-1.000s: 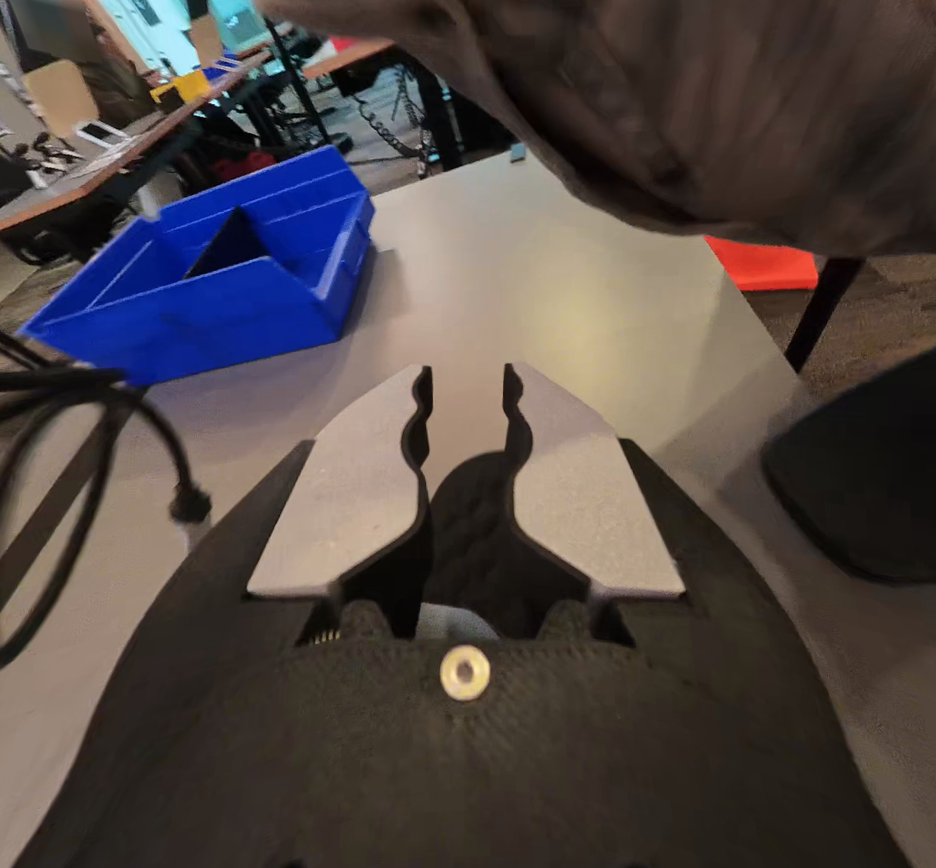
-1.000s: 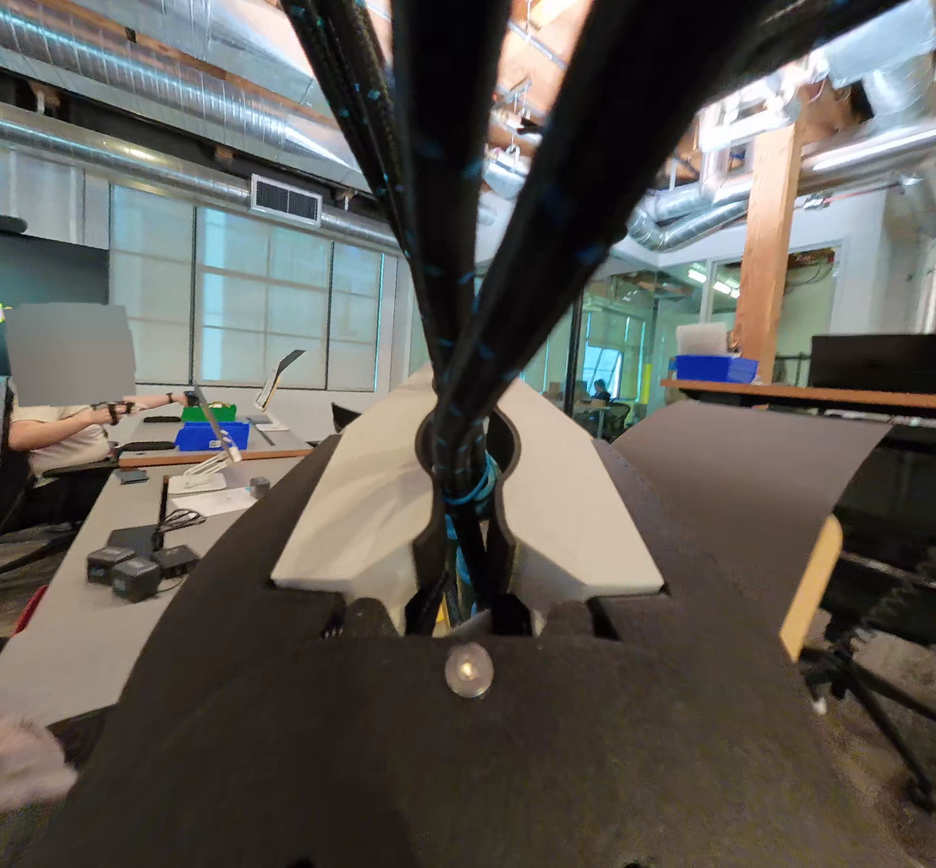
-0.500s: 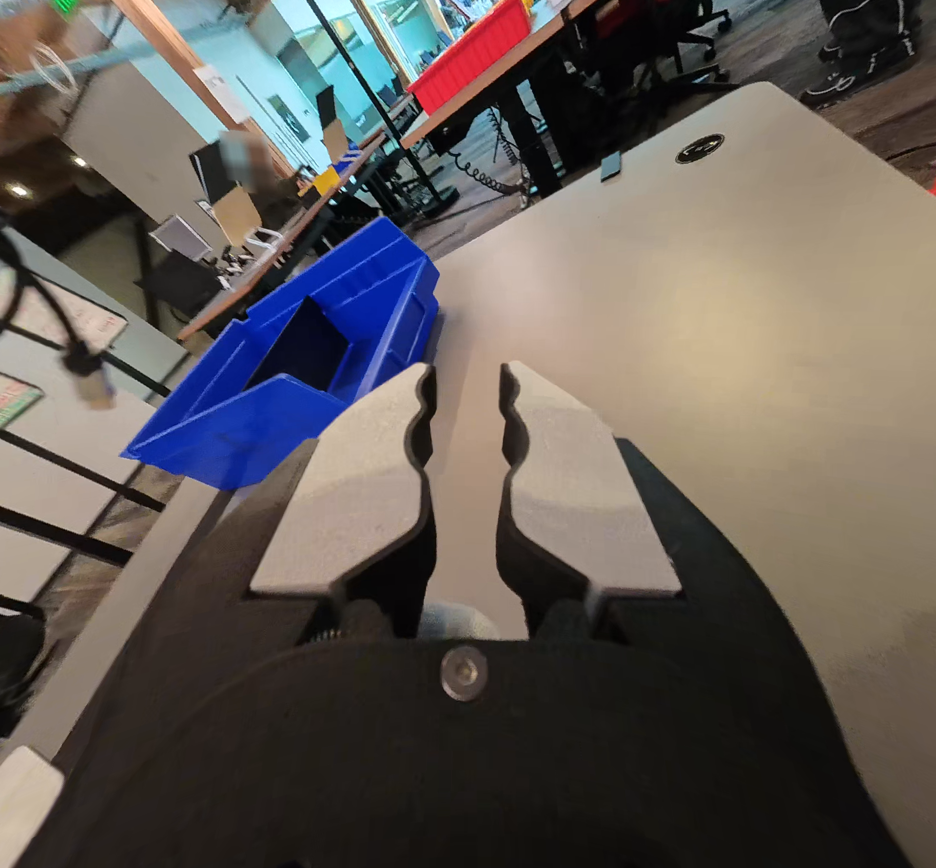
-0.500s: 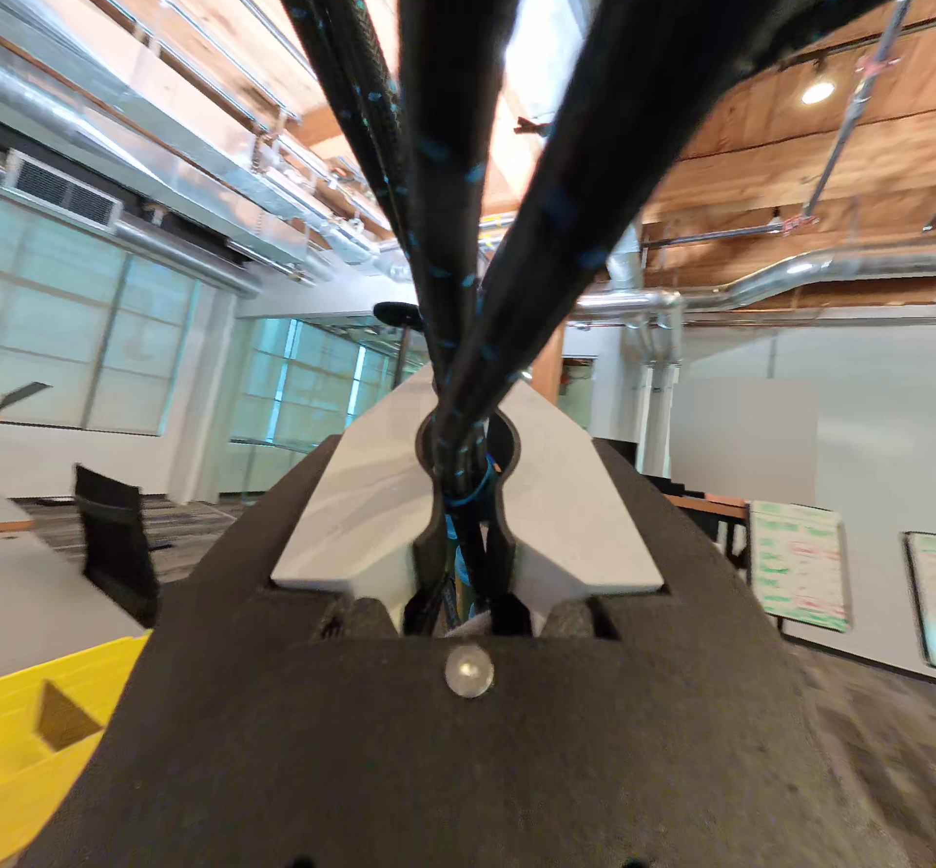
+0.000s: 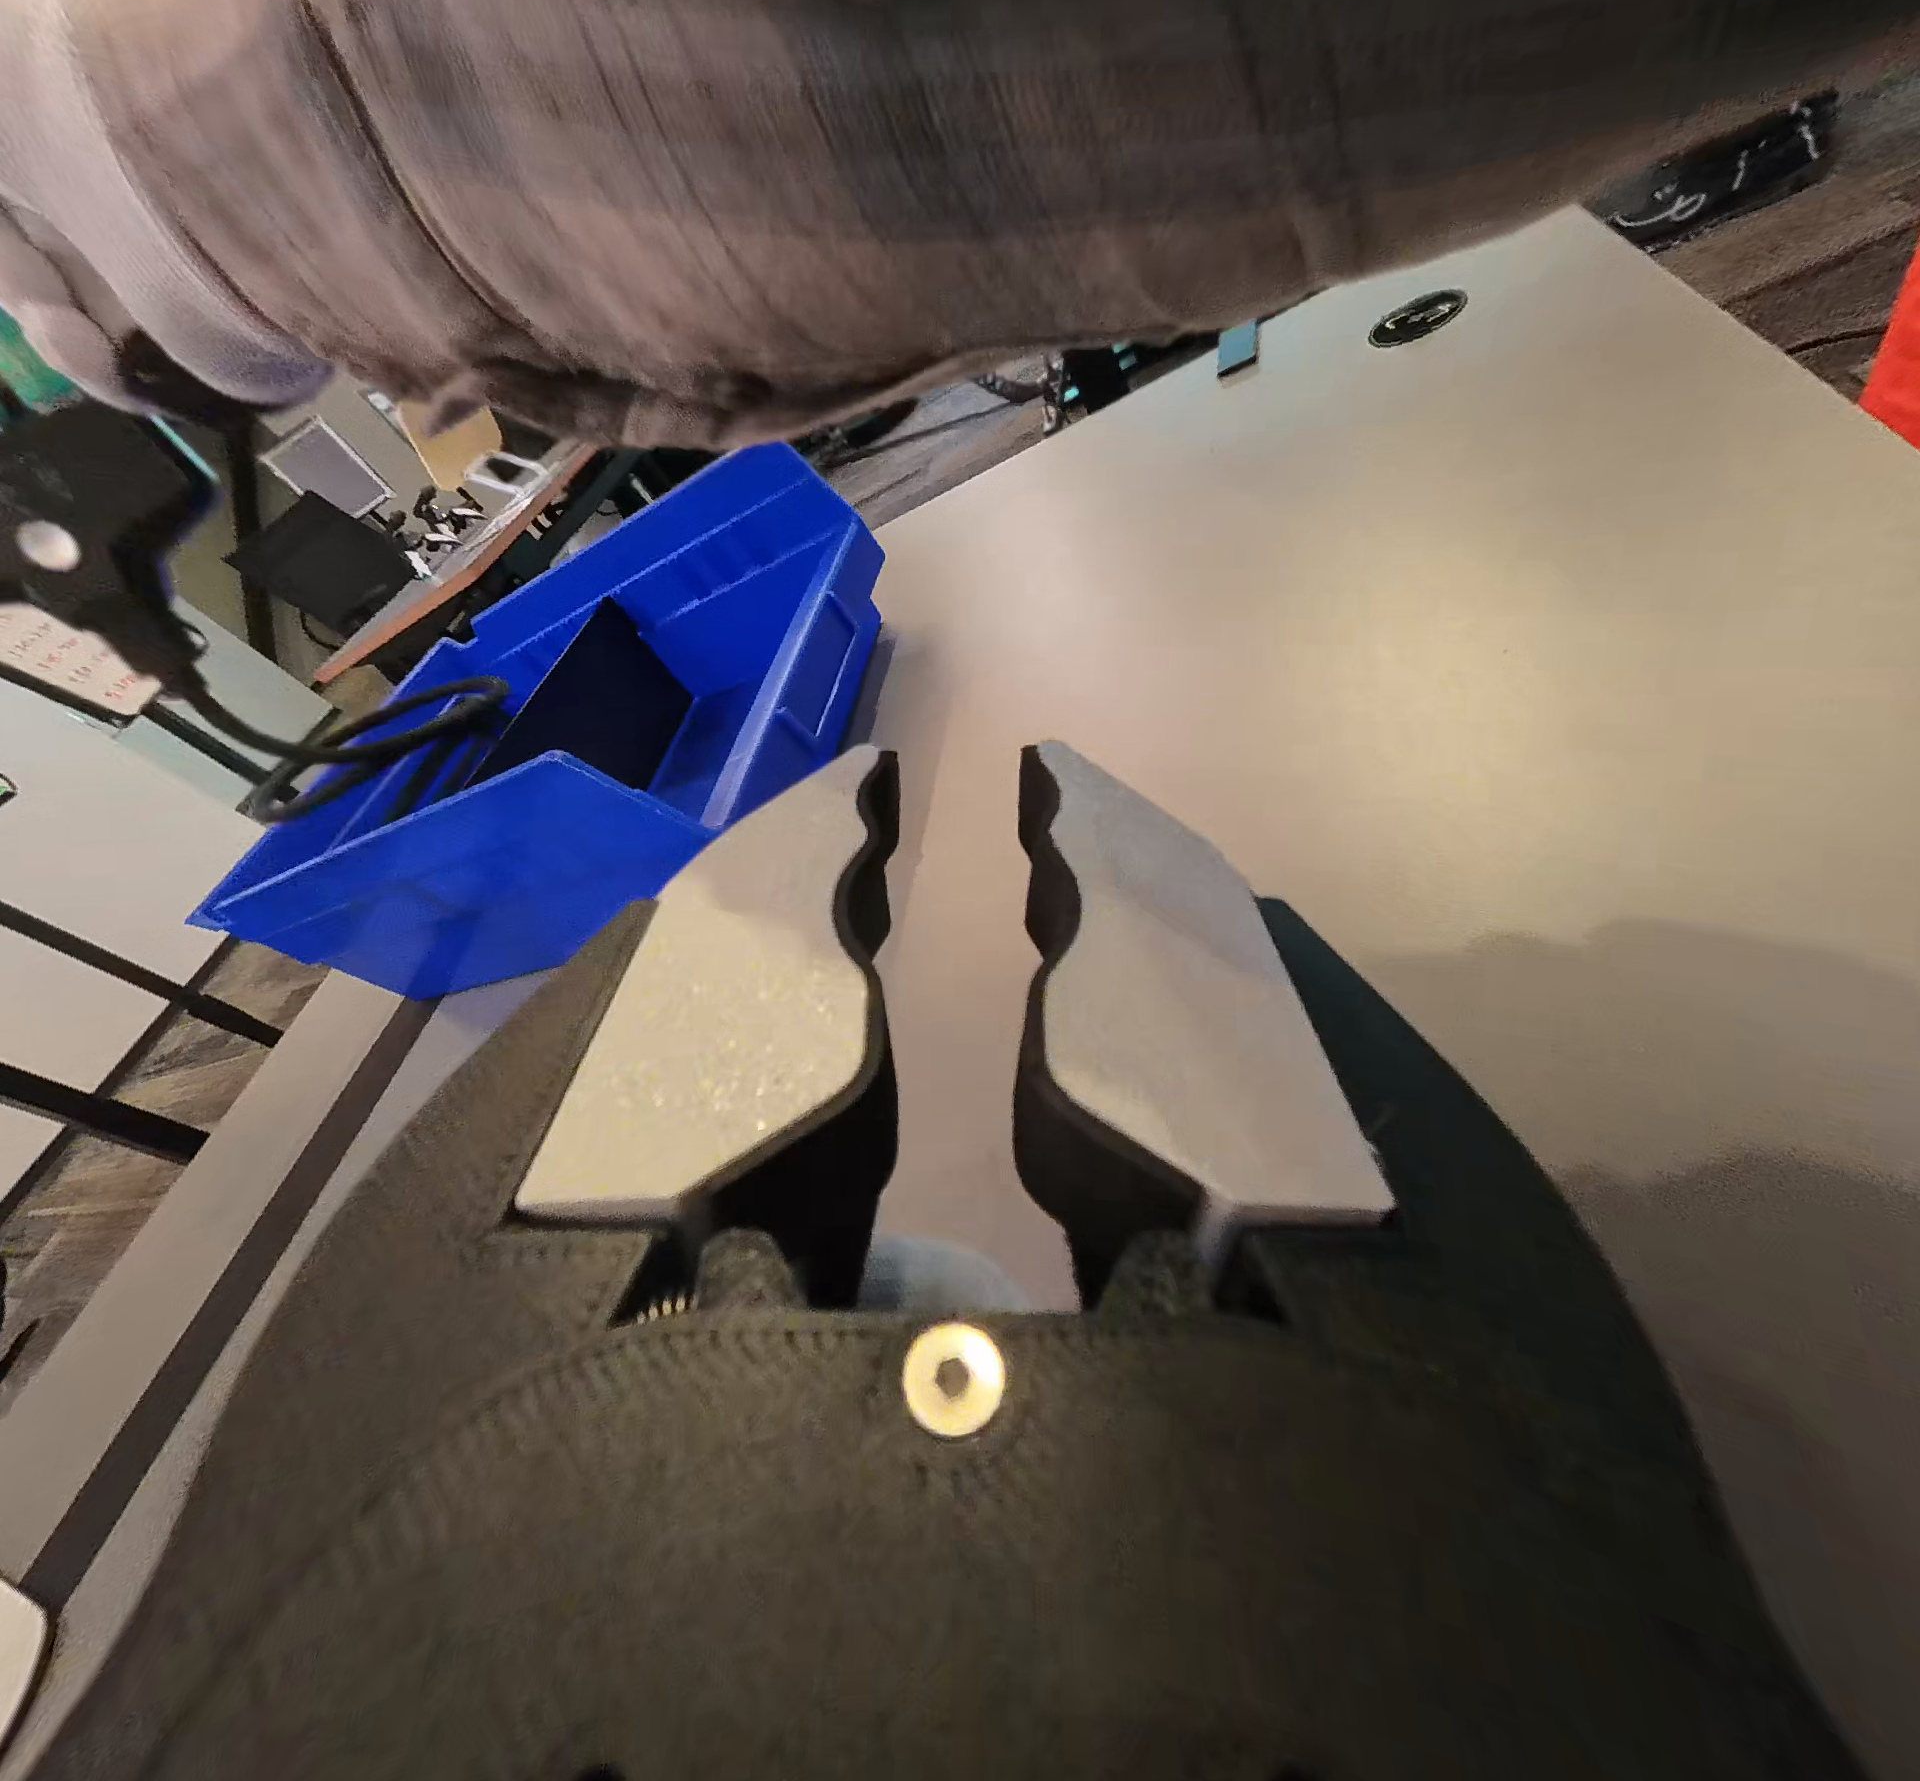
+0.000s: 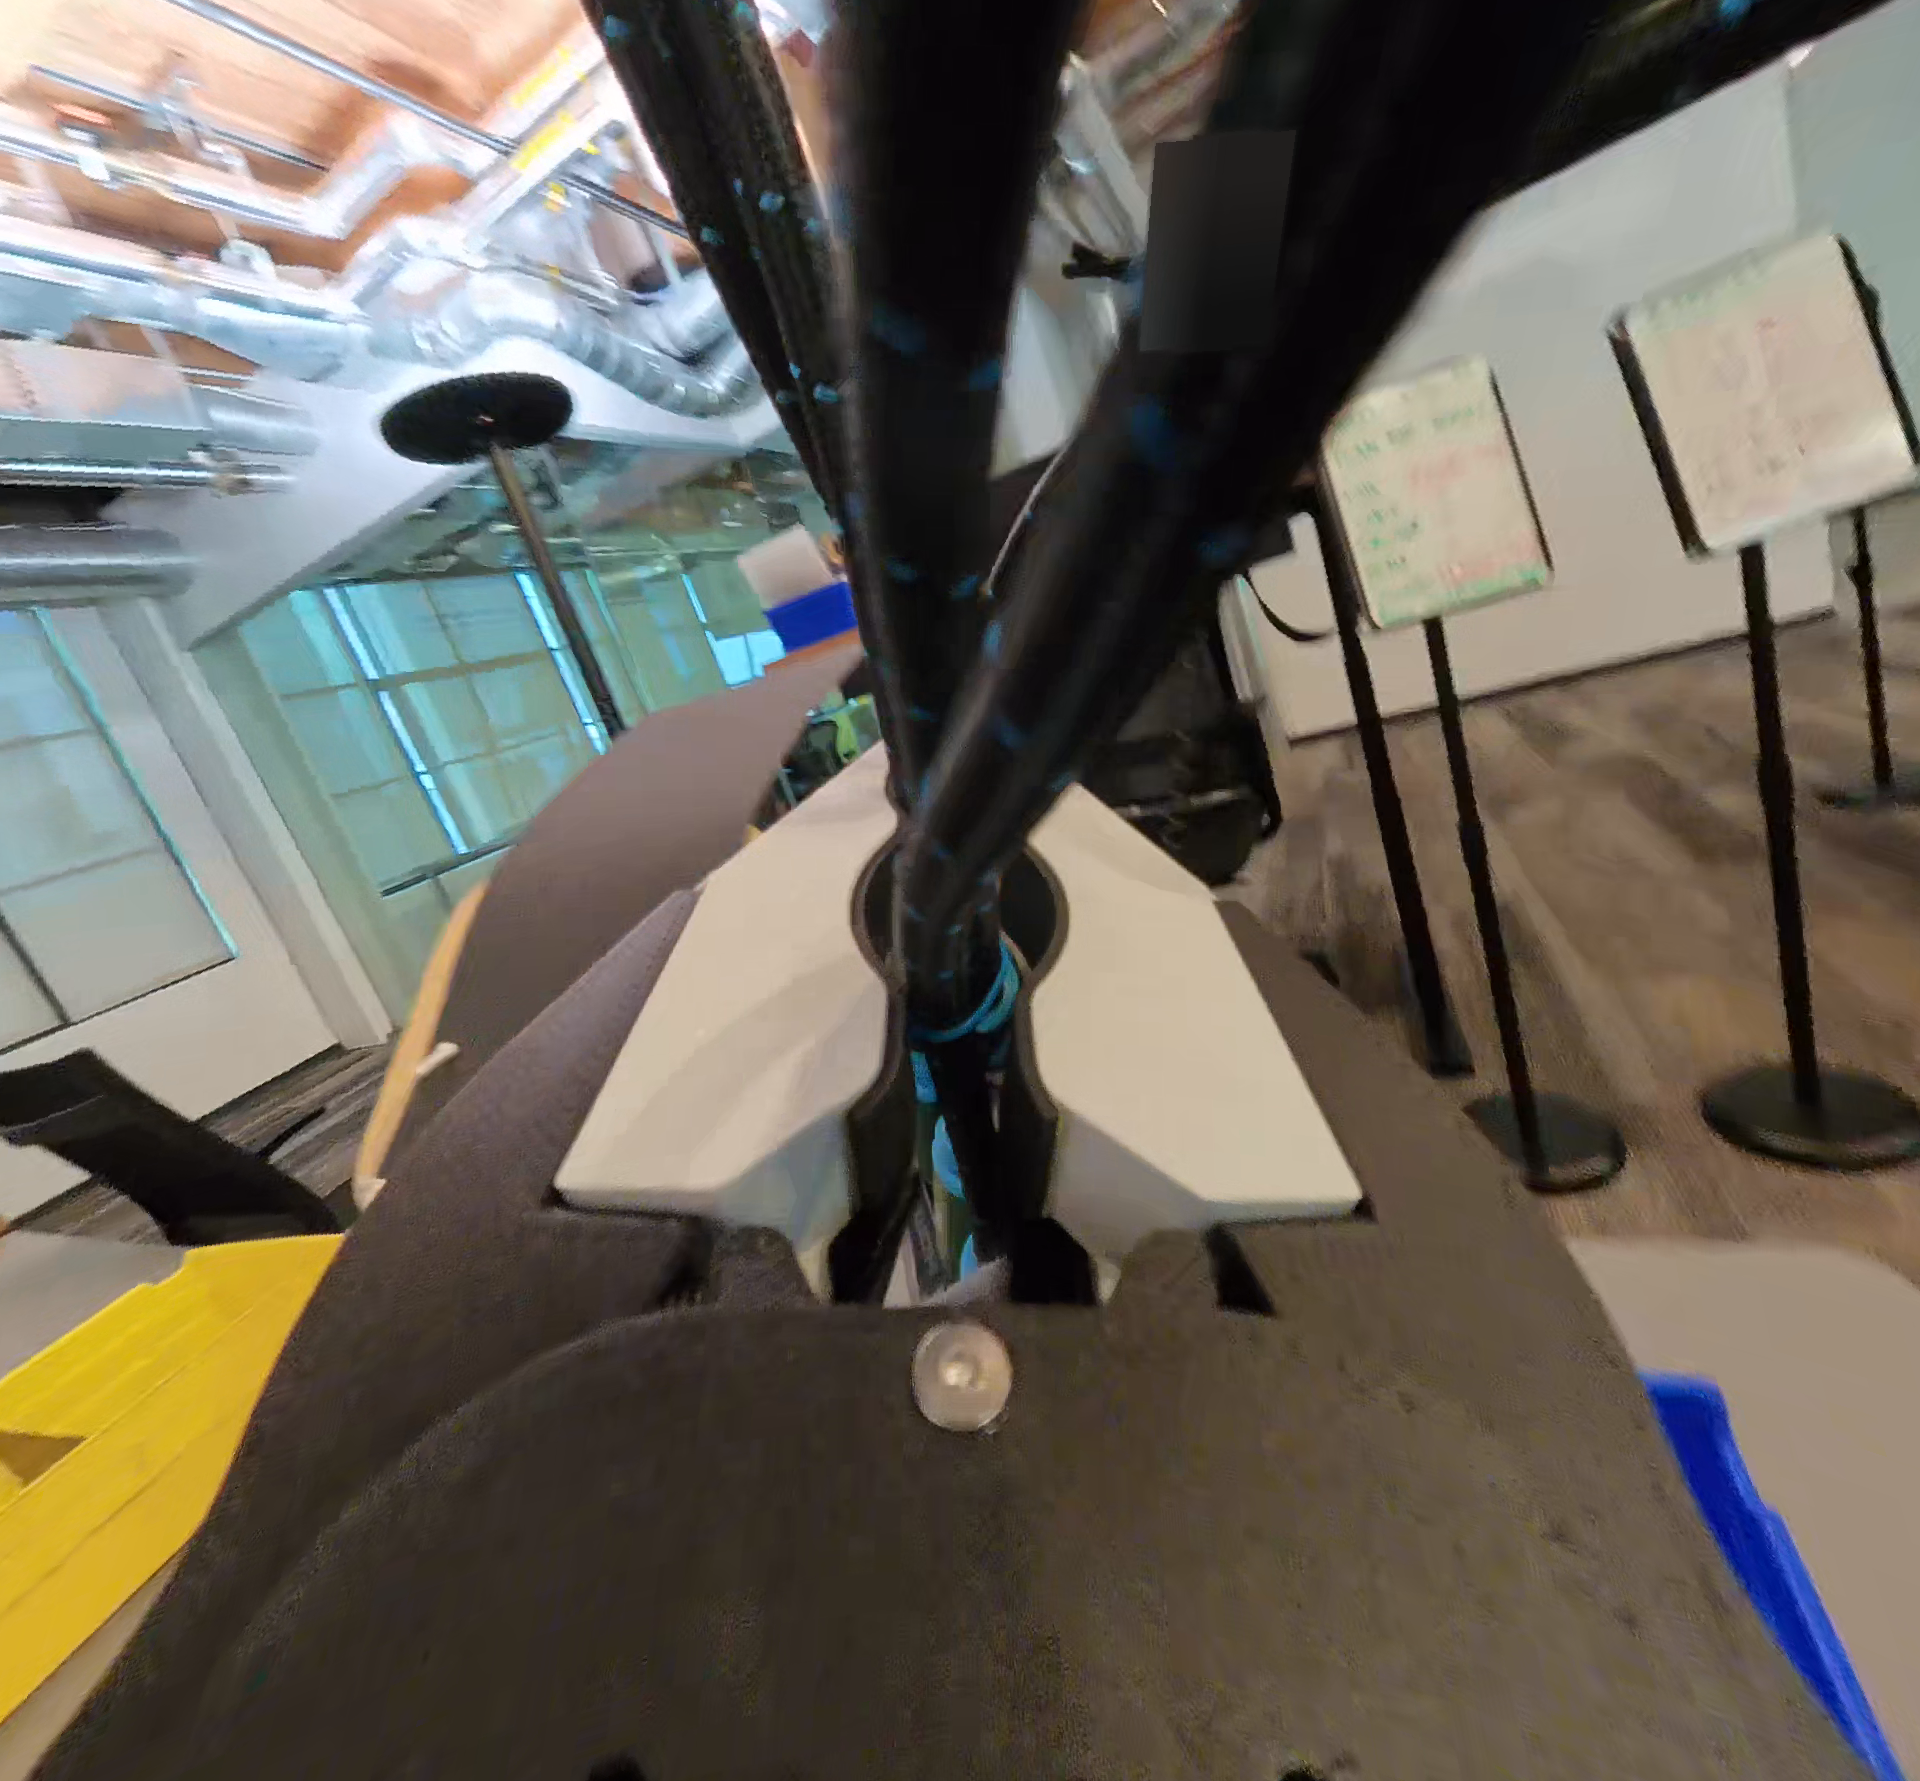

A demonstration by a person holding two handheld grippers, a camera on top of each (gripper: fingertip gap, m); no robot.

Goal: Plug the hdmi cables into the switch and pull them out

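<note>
A grey table filled most of the left wrist view, with a person's blurred sleeve crossing above it. A blue bin sat at the table's left edge, and a loop of black cable hung over its near rim. The left gripper hovered over the bare tabletop, jaws slightly parted and holding nothing. The right gripper, raised and tilted upward toward the ceiling, was clamped on a bundle of black braided hdmi cables bound with a blue tie.
</note>
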